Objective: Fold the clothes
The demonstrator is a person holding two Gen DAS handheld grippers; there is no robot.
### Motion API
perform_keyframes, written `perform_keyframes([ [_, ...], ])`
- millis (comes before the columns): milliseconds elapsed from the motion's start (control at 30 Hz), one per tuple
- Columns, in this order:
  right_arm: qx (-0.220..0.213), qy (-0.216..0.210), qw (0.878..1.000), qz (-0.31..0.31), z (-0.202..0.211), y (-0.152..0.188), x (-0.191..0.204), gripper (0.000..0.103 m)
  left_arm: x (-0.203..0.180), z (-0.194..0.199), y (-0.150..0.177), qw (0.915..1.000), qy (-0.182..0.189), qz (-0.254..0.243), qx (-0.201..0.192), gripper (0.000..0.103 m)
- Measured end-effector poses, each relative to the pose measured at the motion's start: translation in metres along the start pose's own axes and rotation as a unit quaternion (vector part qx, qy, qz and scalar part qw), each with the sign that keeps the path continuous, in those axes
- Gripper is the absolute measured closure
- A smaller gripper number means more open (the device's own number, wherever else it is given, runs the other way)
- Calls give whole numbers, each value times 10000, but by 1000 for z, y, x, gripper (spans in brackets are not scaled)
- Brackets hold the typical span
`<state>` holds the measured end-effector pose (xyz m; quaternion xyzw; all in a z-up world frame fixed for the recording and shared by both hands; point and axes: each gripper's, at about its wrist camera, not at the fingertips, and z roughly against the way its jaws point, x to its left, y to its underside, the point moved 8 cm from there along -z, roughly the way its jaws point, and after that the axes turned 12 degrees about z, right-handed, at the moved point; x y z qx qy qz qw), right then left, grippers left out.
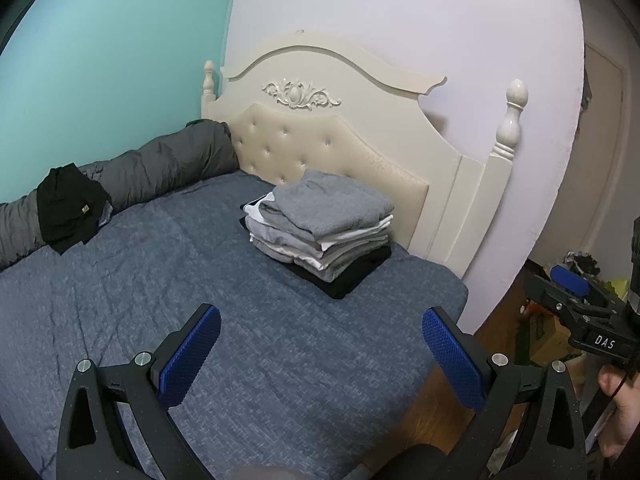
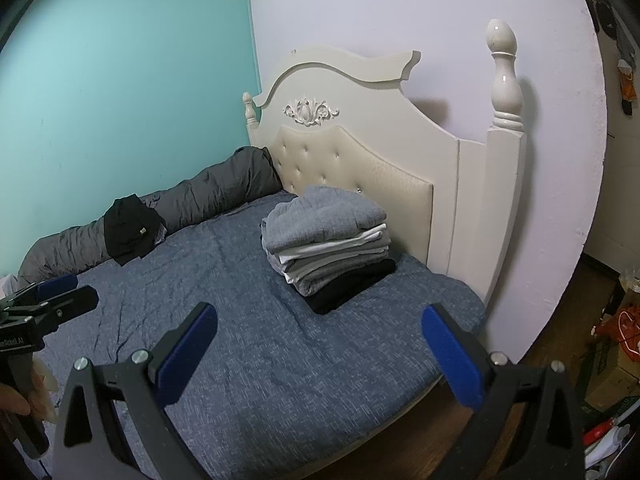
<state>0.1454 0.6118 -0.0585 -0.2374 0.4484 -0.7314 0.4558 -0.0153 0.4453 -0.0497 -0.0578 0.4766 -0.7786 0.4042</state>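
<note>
Clothes to fold came down to one loose piece, by my read: crumpled black garment with a small pale tag, left of the frame in the left wrist view, draped over the long grey rolled duvet against the teal wall. Moving right, blue-grey textured bedspread lay bare mid-frame. Right of centre, neat stack of folded grey, white and black clothes sat just before the cream tufted headboard.

Left gripper was spread wide, blue pads empty, held above the near bedspread. Right gripper was equally wide and empty; it also showed at the right edge of the left view, grasped by a hand.

Judgement: step in hand was fetching the black garment.
- Pinch it at a seam or collar edge, not the bulk, so only one layer lifts.
- Avoid catching the duvet underneath.
- Drag it onto the bare mid-bedspread and flatten before folding.
- Stay well off the stack; a sleeve brush could topple it.
</note>
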Motion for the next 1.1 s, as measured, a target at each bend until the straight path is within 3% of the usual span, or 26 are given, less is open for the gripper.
perform_keyframes([
  [1100,26,-10,10000,6,-1,3,2,0,-4,0,1,10000,52,-11,-41,0],
])
